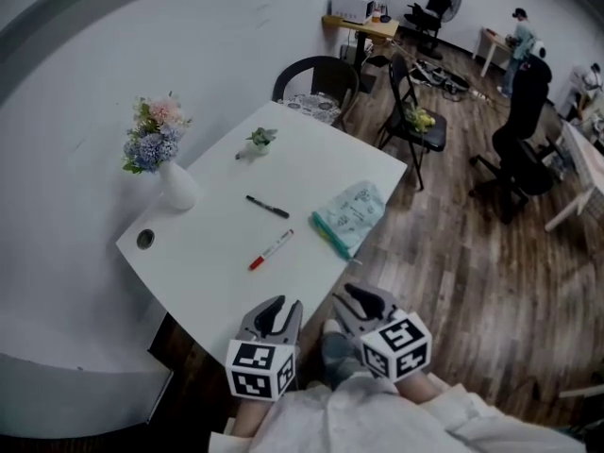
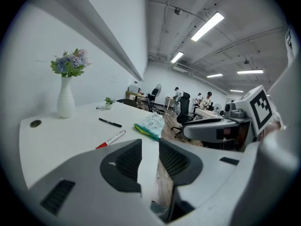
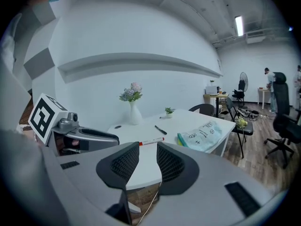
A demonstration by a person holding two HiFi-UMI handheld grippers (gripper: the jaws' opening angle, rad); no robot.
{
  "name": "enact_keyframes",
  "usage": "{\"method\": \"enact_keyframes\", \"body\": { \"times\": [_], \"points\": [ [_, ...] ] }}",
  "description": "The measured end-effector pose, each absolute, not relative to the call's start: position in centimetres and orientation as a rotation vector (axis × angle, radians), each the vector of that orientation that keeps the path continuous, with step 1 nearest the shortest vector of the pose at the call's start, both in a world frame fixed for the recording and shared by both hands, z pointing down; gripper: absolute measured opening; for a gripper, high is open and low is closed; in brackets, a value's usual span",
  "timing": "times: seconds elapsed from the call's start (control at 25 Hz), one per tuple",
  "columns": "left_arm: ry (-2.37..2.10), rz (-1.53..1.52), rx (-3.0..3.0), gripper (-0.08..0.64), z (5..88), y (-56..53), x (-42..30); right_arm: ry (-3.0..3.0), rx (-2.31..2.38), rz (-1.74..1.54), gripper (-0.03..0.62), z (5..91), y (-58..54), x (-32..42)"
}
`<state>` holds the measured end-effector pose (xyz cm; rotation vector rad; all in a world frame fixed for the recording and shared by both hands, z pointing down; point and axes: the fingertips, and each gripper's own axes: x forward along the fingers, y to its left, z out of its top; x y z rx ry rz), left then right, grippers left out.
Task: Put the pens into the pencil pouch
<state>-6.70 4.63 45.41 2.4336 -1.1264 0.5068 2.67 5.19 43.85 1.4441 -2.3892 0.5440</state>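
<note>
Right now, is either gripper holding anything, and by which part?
Nothing is held: the left gripper and right gripper are both open and empty.

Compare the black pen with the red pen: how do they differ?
The black pen is dark throughout; the red pen has a white barrel and a red end. The black pen lies nearer the vase than the red pen. They slant opposite ways. Both lie flat on the table.

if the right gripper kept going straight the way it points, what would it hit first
Probably the white table: its near end fills the gap between the open jaws of the right gripper. The red pen lies a little farther along that line; depth is hard to judge.
</note>
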Motion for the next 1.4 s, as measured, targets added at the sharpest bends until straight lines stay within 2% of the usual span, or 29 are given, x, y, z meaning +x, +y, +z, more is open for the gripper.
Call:
{"method": "enact_keyframes", "body": {
  "times": [0.68, 1.4],
  "points": [
    [-1.241, 0.491, 2.399, 0.095, 43.5, -10.0, -2.5, -2.496, 1.308, 0.476, 0.110, 41.9, -10.8, 6.6],
    [-1.325, 0.568, 2.328, 0.095, 45.9, -12.9, -3.6, -2.463, 1.230, 0.484, 0.110, 45.0, -13.6, 7.6]
  ]
}}
